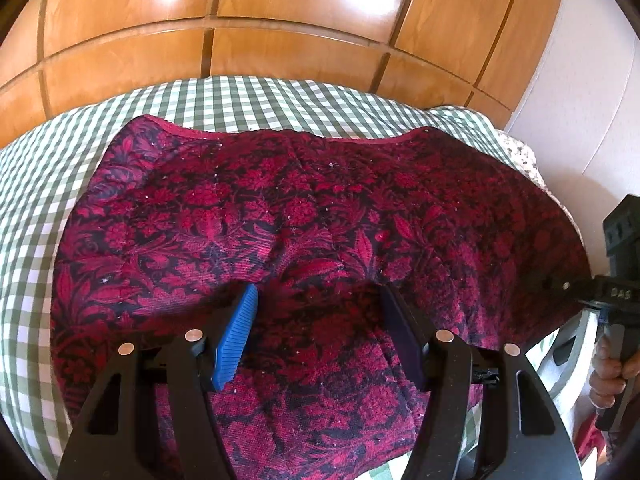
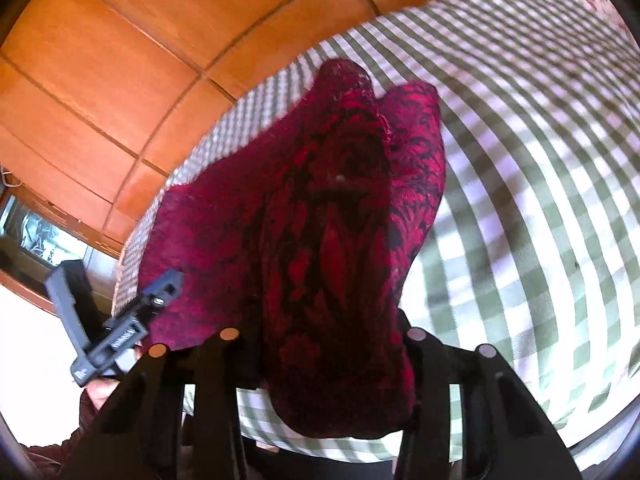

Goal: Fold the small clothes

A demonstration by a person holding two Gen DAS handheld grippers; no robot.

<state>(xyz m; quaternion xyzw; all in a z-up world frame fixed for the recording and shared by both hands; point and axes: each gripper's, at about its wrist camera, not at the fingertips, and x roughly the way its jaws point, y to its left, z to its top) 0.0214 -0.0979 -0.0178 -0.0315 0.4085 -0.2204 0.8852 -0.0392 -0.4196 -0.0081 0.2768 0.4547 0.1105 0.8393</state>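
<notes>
- The red floral garment [image 1: 304,216], dark red with a black leaf pattern, lies spread across the green-checked cloth [image 1: 36,184] that covers the surface, its right end raised.
- The left tongs [image 1: 316,336] stand apart over the garment's near edge, blue pad [image 1: 236,340] on one side; the fabric lies between the jaws, not pinched.
- The right tongs [image 2: 328,360] are clamped on the garment's right end, and a bunched fold of it [image 2: 340,208] hangs gathered in front of that camera.
- The grip looks to be on a thick, crumpled bunch rather than a clean edge, so the fold could land skewed or lumpy.
- With the left tongs not gripping, a pull from the right may drag the whole garment across the cloth instead of folding it.
- The checked cloth is loose and could wrinkle or slide along with the garment.
- A slip of the bunch from the right jaws would drop the end back in a heap.
- Behind the surface stands a glossy wooden panelled wall [image 1: 280,20]; a white wall [image 1: 580,100] is at the right, and a person's hand [image 1: 612,376] holds the right handle.
</notes>
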